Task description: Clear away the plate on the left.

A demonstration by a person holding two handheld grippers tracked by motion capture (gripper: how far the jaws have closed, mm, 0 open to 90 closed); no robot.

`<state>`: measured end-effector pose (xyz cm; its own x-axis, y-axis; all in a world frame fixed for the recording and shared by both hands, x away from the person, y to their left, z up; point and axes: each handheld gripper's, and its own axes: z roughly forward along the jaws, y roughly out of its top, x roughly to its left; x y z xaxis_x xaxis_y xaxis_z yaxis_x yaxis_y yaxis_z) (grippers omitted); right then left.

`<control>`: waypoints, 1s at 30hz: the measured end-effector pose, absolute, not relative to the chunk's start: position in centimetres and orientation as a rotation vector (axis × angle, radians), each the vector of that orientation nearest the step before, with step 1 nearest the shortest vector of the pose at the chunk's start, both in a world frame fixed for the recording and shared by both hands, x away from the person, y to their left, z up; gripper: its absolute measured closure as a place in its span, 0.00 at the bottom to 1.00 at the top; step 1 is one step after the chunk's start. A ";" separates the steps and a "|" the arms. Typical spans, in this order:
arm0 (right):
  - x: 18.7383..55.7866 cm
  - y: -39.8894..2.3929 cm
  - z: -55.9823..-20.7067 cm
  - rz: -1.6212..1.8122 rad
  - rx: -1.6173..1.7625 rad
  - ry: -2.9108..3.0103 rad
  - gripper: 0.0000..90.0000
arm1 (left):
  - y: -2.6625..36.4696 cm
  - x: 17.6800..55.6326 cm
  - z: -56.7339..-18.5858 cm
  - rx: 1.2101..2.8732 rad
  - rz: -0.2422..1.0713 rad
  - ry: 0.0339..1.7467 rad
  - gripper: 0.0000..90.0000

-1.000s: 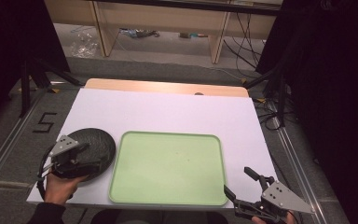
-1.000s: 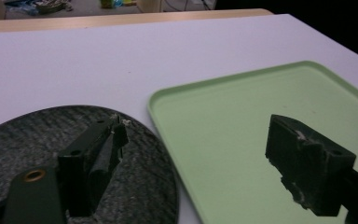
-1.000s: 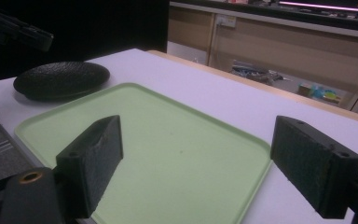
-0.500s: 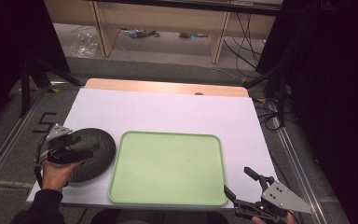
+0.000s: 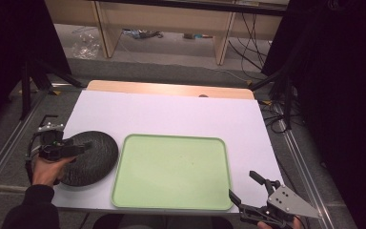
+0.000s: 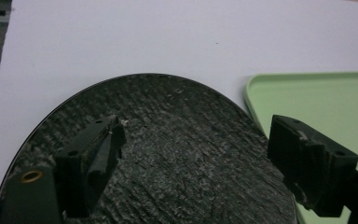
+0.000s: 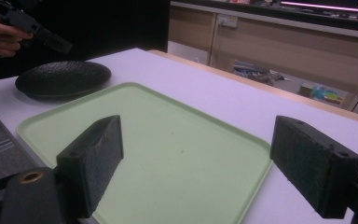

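Black foam pads face each other across a wide gap in the right gripper view, so the right gripper (image 7: 196, 163) stands spread with nothing between its jaws, hovering at the near edge of the pale green tray (image 7: 177, 154); in the high view that gripper (image 5: 250, 193) sits at the table's near right corner, its hand cut off by the bottom edge. Beyond the tray, the right gripper view shows the dark plate (image 7: 63, 78) side-on as a shallow dish on the white table (image 7: 223, 98), a profile the high view cannot give. The left gripper view looks down on the plate's (image 6: 168, 154) rough, bark-like texture, with its near part cut off at the bottom. There the left gripper (image 6: 193, 149) is spread too, jaws over the plate; whether they touch it cannot be told. From above, the left gripper (image 5: 83, 148) and its hand (image 5: 45, 167) cover the plate's (image 5: 97, 155) left side, the plate just beside the tray (image 5: 171, 167) at the table's near left.
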<state>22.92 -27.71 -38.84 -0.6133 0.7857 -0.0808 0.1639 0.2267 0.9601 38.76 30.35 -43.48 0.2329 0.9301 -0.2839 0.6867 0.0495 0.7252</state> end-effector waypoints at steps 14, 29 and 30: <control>22.8 -27.6 -38.8 1.403 0.900 1.964 0.20 | 33.5 39.1 -43.6 1.676 0.305 1.547 0.20; 22.8 -27.5 -38.9 1.392 0.889 1.970 0.20 | 37.3 39.0 -45.4 1.682 0.241 1.706 0.23; 22.9 -27.6 -38.9 1.386 0.875 1.965 0.20 | 37.3 39.0 -45.6 1.686 0.234 1.719 0.23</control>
